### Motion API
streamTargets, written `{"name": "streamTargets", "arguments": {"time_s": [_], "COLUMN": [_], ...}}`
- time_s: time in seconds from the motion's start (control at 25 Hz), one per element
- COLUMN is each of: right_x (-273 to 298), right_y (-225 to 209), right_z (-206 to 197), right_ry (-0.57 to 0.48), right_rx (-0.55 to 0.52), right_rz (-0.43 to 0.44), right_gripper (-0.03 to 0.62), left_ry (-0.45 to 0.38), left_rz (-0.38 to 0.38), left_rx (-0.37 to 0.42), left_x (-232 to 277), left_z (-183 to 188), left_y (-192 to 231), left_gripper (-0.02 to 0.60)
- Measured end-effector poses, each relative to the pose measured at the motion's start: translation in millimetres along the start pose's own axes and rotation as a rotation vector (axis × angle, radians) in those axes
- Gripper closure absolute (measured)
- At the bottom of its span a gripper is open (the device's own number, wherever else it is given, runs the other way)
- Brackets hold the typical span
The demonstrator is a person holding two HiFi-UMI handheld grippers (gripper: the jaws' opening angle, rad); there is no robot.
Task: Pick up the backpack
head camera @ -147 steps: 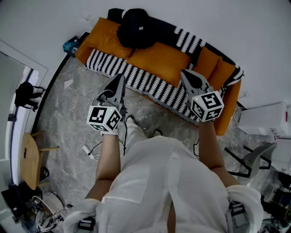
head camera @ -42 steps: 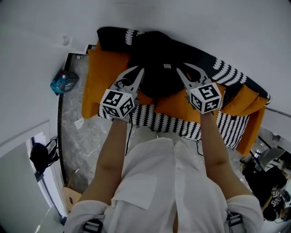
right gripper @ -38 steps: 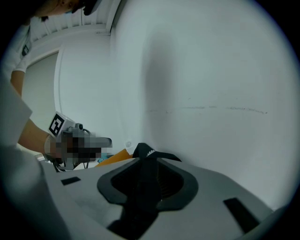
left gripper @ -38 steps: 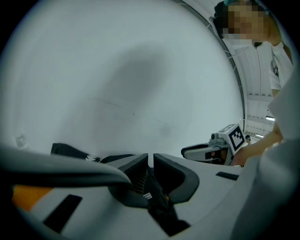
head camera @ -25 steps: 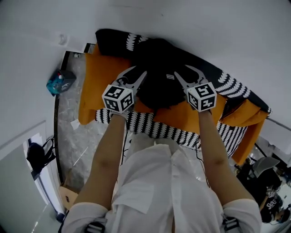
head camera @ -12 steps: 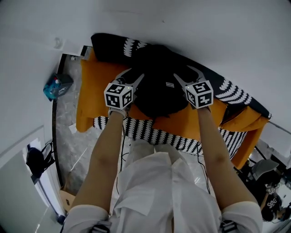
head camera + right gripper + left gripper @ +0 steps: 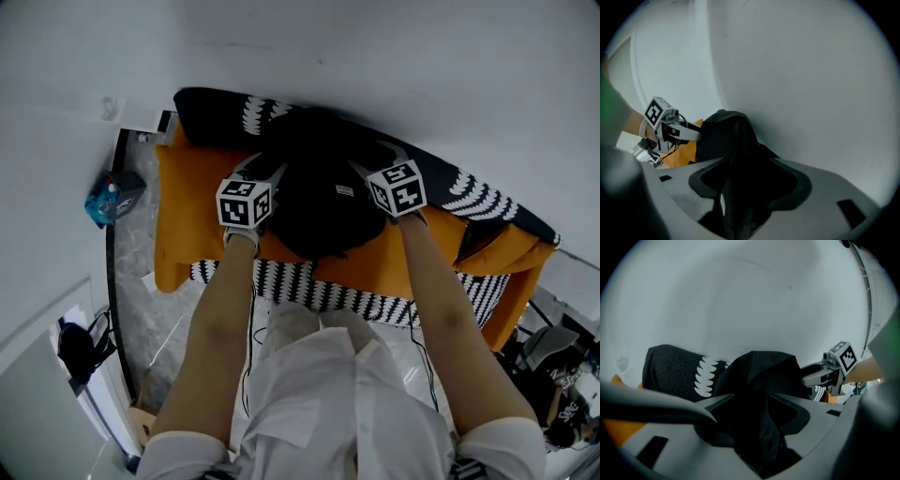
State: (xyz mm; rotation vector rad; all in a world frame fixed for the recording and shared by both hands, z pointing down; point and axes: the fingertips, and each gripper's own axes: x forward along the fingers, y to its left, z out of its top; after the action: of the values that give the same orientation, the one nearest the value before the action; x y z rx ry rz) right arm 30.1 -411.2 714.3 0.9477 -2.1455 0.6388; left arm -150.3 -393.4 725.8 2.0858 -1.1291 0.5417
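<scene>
A black backpack [image 7: 319,202] leans upright on the orange sofa [image 7: 187,202] against the white wall. My left gripper [image 7: 269,171] is at its left flank and my right gripper [image 7: 364,169] at its right flank, both pointing down at it. In the left gripper view the left gripper [image 7: 743,401] has its jaws opening wide, with the backpack's [image 7: 759,380] dark fabric lying between them. The right gripper [image 7: 747,161] in its own view is likewise opening, its jaws astride a fold of the backpack [image 7: 729,136]. I see no pad pressing on the fabric.
A black throw with white teeth pattern [image 7: 234,112] covers the sofa back, and a striped blanket [image 7: 309,286] hangs over the seat front. A blue object [image 7: 108,197] lies on the marble floor at the left. The wall stands just behind the backpack.
Both grippers have sunk and gone forward from just in front of the backpack to its two sides. Their jaws have spread wider.
</scene>
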Motion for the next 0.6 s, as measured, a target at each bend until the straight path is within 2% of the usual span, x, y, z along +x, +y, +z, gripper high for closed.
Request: {"name": "streamTargets", "arguments": {"time_s": [0.28,0.4,0.6], "right_x": [13.7,16.3,8.2], "right_y": [3.8,12.0,26.1], "right_z": [-6.1,-10.8,-15.6], "right_ry": [0.047,0.058,0.052], "right_rx": [-0.027,-0.06,-0.076], "right_rz": [0.023,0.034,0.043], "right_gripper": [0.338,0.352,0.467], "left_ry": [0.047,0.06,0.042], "left_rz": [-0.019,-0.009,-0.014], "left_rx": [0.025,0.058,0.043], "left_x": [16.3,17.9,12.3], "left_z": [-7.3,-11.6,-16.3], "left_y": [-4.1,-8.9,-21.9], "left_gripper": [0.35,0.399,0.485]}}
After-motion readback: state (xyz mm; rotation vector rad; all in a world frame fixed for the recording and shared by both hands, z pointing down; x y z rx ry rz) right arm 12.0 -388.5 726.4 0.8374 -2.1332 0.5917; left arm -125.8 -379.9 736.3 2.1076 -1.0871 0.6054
